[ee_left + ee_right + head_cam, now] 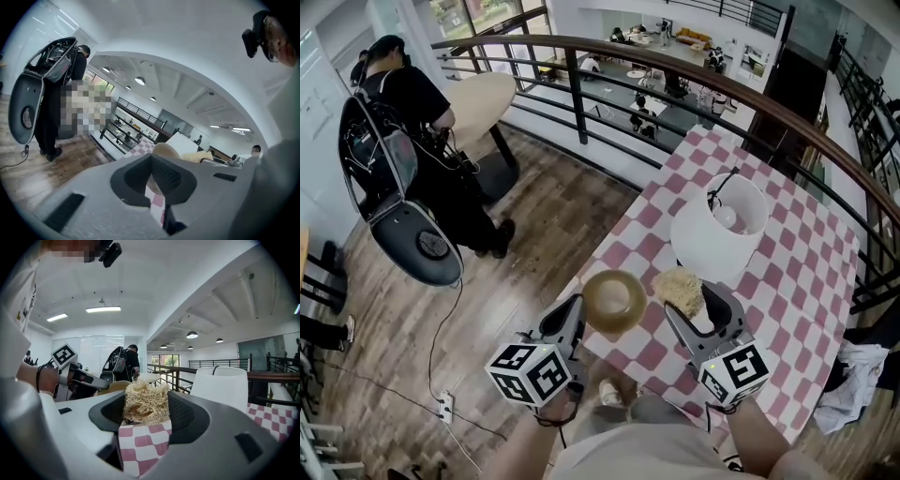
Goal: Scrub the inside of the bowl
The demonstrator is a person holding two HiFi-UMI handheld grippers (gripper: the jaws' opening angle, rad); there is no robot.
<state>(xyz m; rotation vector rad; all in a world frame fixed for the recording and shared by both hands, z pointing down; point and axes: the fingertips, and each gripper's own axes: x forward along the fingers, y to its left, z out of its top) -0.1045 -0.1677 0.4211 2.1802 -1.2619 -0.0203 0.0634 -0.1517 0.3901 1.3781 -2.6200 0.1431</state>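
Observation:
A tan bowl (614, 300) is held tilted above the near edge of the checked table (787, 309), and my left gripper (577, 317) is shut on its rim. In the left gripper view the bowl (165, 151) rises pale just past the closed jaws of the left gripper (154, 180). My right gripper (692, 314) is shut on a straw-coloured loofah scrubber (679, 287), which sits right beside the bowl without visibly touching it. The right gripper view shows the scrubber (145, 403) pinched between the jaws of the right gripper (146, 420), with the bowl (112, 387) and left gripper (77, 379) to its left.
A white lamp (719, 227) with a lampshade stands on the red-and-white checked table just beyond the scrubber. A dark railing (581, 89) runs behind the table. A person (412, 103) stands by a black chair (389, 178) at the left, on the wooden floor (544, 225).

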